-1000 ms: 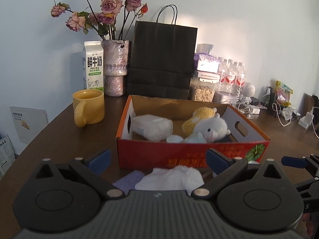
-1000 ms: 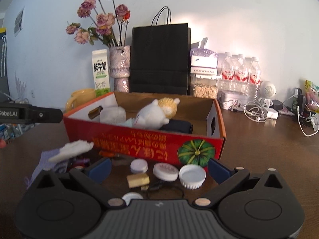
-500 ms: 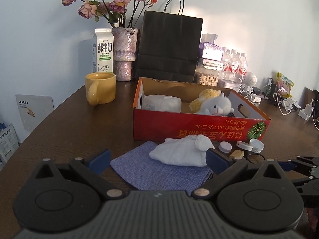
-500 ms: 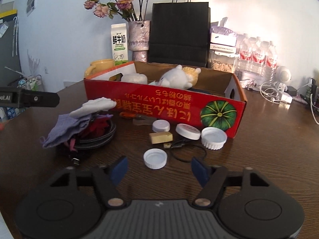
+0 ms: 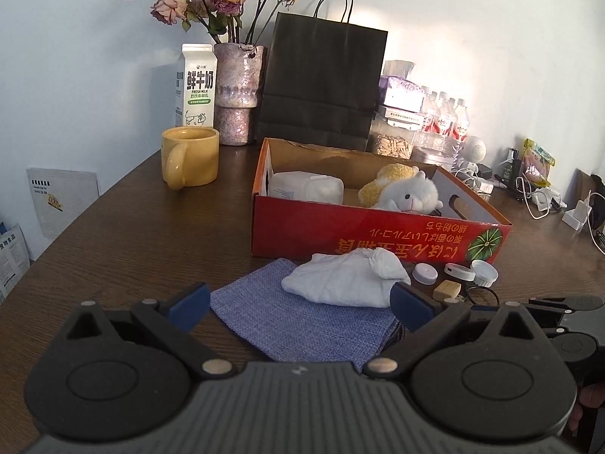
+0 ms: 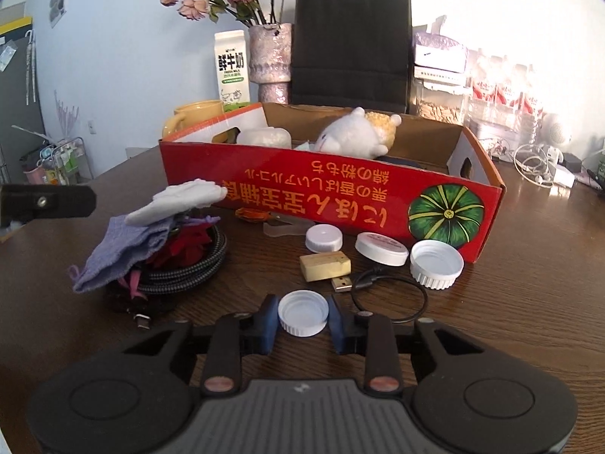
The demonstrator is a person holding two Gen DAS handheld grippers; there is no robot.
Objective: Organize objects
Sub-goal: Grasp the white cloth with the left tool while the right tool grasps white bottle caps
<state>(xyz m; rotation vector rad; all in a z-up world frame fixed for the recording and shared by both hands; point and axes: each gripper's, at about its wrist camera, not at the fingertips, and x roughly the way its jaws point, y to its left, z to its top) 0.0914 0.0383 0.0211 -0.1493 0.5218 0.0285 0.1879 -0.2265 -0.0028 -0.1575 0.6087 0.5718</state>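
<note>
A red cardboard box point(image 5: 378, 236) point(image 6: 340, 196) holds a plush sheep point(image 5: 410, 195) point(image 6: 351, 138) and a white container point(image 5: 306, 189). In front of it lie a blue cloth point(image 5: 302, 314) point(image 6: 121, 249) with a white cloth point(image 5: 348, 278) on top, several white caps point(image 6: 436, 265), a wooden block point(image 6: 325, 265) and a black cable point(image 6: 389, 291). My right gripper point(image 6: 302, 319) is shut on a white bottle cap point(image 6: 303, 317) on the table. My left gripper point(image 5: 298, 302) is open and empty, just before the blue cloth.
A yellow mug point(image 5: 189, 159), milk carton point(image 5: 196, 83), flower vase point(image 5: 238, 94) and black paper bag point(image 5: 321, 83) stand behind the box. Water bottles point(image 5: 446, 121), chargers and cables point(image 5: 537, 196) crowd the back right. A coiled braided cable point(image 6: 189, 268) lies under the cloths.
My right gripper has closed from open onto the nearest white cap. My left gripper has pulled back from the box, so the cloths now show in front of it.
</note>
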